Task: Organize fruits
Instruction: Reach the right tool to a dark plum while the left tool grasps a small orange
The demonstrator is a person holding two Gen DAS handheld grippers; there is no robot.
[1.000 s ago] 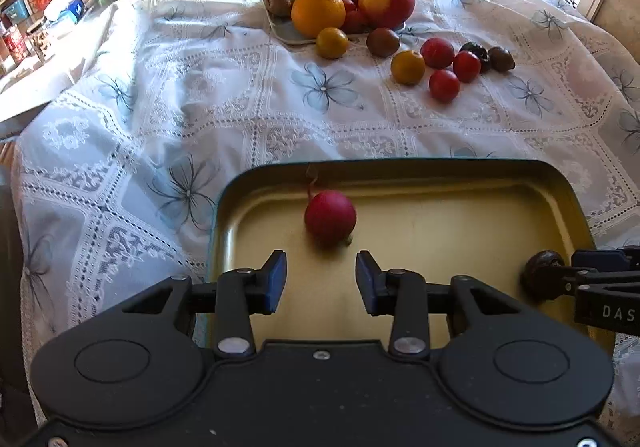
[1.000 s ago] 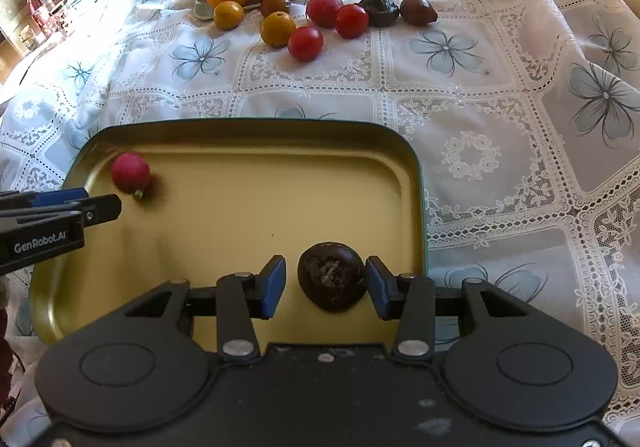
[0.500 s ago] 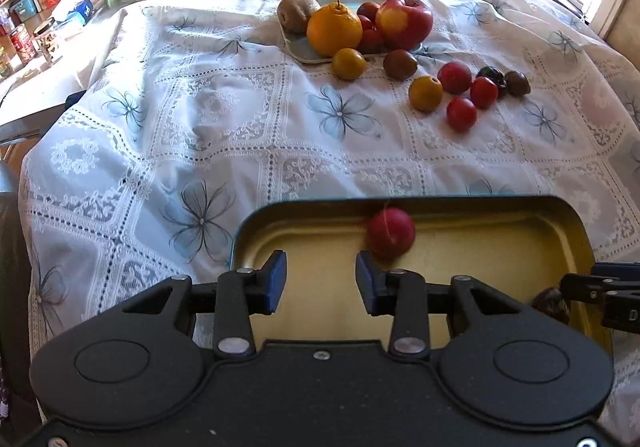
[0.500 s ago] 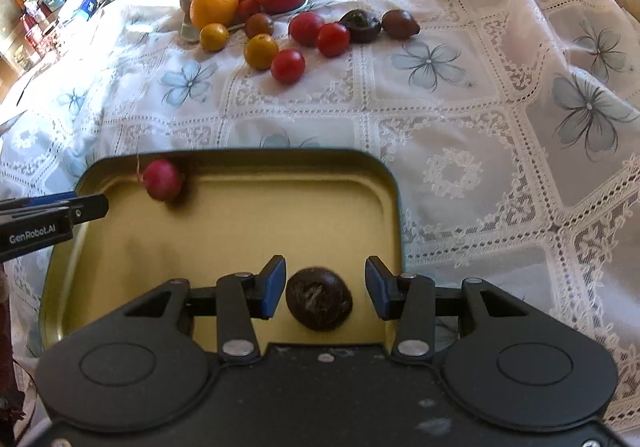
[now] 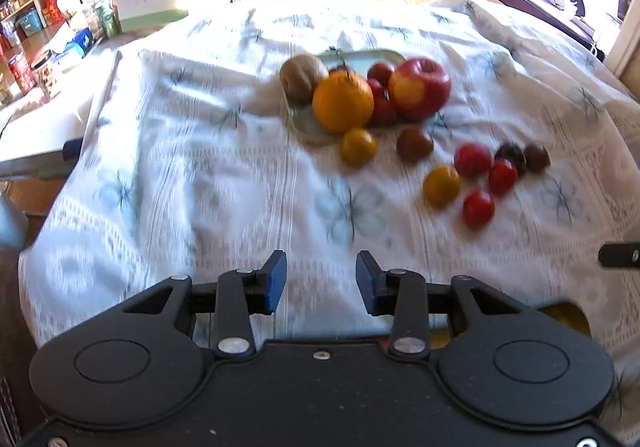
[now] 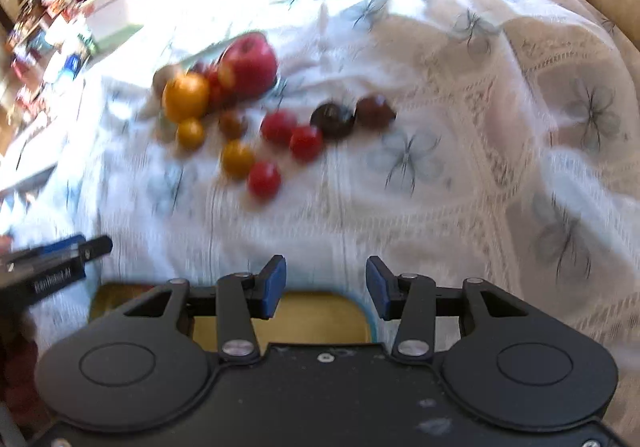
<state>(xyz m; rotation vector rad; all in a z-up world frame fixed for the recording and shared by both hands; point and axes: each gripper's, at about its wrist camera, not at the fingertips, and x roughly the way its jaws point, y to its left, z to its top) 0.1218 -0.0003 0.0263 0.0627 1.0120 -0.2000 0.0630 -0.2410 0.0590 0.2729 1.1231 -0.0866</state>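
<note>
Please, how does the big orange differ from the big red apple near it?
The orange is one even orange colour, while the red apple has a yellow patch. The apple looks slightly larger. The orange stands nearer the camera, with the apple behind it to the right. Both sit on the pale plate, among smaller fruits.

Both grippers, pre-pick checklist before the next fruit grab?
1. Left gripper empty, jaws apart: ok.
2. Right gripper empty, jaws apart: ok.
3. Loose fruit in view on the white lace tablecloth: ok. The nearest small red tomato lies apart from the small orange fruit beside it.
4. Gold metal tray position: only a corner shows under the right gripper; its contents cannot be told.
5. Image sharpness for aiming: not ok, both views are motion-blurred.
6. Gripper-to-gripper clearance: ok, the left gripper's tip sits at the right wrist view's left edge, away from the fruit.
</note>
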